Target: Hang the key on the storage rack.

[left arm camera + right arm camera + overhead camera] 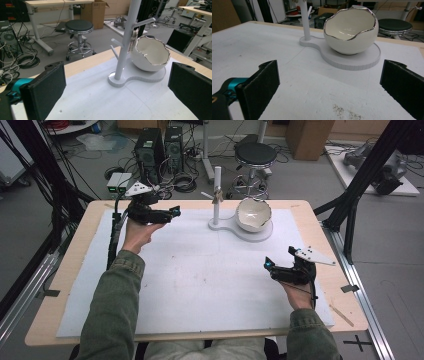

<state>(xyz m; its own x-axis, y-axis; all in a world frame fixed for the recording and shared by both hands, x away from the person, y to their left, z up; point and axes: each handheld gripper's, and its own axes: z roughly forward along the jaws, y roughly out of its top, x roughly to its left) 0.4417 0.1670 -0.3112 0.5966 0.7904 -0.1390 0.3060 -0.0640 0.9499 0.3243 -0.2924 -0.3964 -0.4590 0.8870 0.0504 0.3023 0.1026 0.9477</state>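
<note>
A white stand with a tall pegged pole (217,195) (125,47) (305,20) rises from a flat white base (262,235) (140,78) (354,63) at the table's far middle. On that base rests a white egg-shell bowl (253,214) (151,53) (350,32) with a jagged silver rim, and it looks empty. A small metallic item (135,37) hangs from one peg. My left gripper (172,213) (117,92) hovers left of the stand, open, holding nothing. My right gripper (270,268) (329,87) sits nearer the front right, open and empty, pointing at the bowl.
A white mat (200,270) covers most of the wooden table (75,270). A thin wooden stick (341,315) lies at the front right edge. Beyond the table stand a black stool (255,155), two computer towers (157,147) and loose cables. Black frame posts (367,175) flank the table.
</note>
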